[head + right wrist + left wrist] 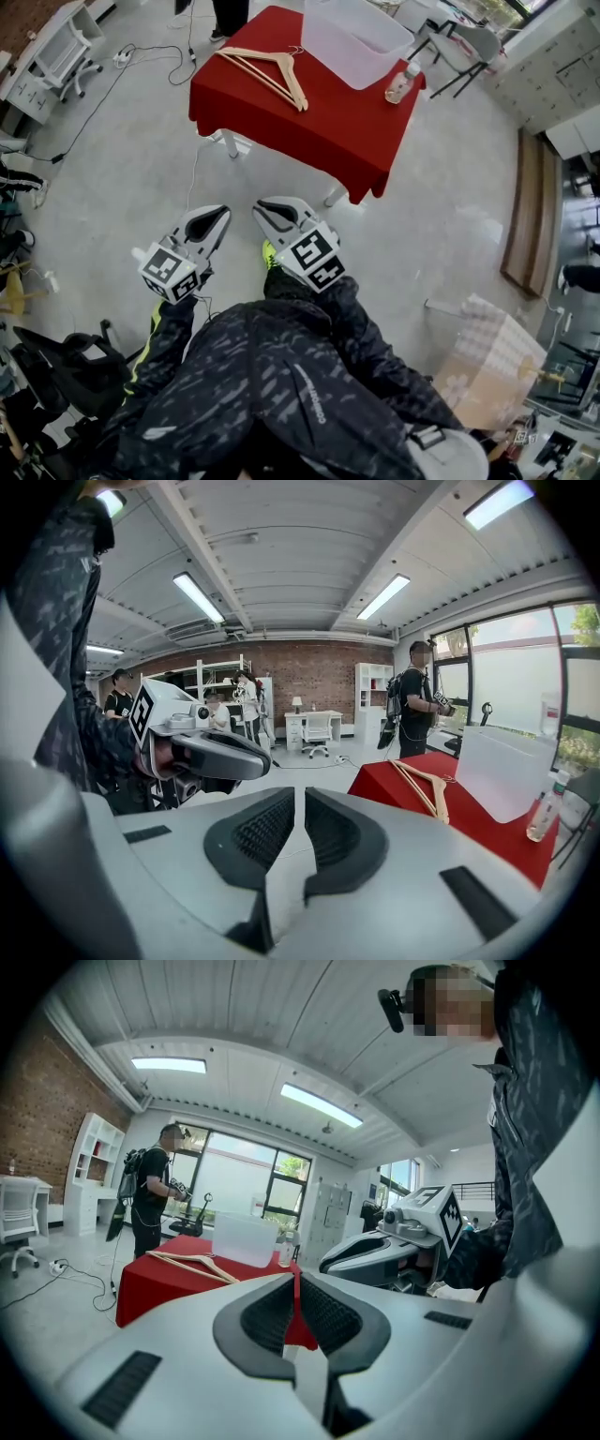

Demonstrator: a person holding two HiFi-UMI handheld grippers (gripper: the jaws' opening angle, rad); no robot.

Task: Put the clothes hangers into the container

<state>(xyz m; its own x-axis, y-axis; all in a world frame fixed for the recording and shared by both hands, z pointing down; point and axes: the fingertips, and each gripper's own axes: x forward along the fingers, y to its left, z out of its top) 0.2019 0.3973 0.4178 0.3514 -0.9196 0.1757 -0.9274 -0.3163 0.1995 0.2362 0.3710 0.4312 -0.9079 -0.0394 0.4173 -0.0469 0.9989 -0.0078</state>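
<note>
Left gripper (221,214): jaws together, empty, over the floor.
Right gripper (263,210): jaws nearly touching, nothing between them, just beside the left one.
Hangers (272,73): flat on the red table (309,131), near the container (352,37), not in it.

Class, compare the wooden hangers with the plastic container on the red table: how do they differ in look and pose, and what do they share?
The hangers are pale, opaque wood; the container is translucent whitish plastic. The hangers lie flat in a thin pile; the container stands upright as a deep, open-topped box. Both rest on the red table, apart, with no hanger inside the container.
</note>
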